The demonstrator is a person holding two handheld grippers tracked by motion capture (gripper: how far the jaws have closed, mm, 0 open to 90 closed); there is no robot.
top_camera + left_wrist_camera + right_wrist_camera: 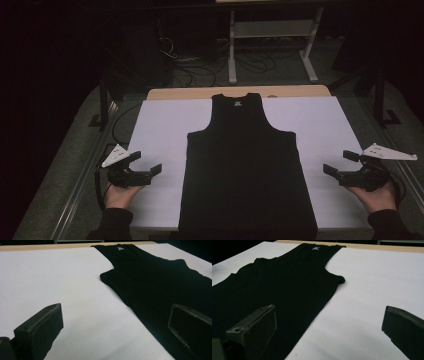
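A black sleeveless top lies flat on the white sheet, neck toward the far edge, hem at the near edge. Left of it, over the sheet's left edge, my left gripper is held open with nothing between its jaws. To the right of the top, my right gripper stands open and empty too. In the left gripper view the top spreads ahead and to the right, reaching behind the right jaw. The right gripper view has the top ahead and to the left, behind the left jaw.
The sheet covers a wooden table whose bare far edge shows. Beyond it stand a white metal frame and loose cables on the floor. Bare white sheet lies on both sides of the top.
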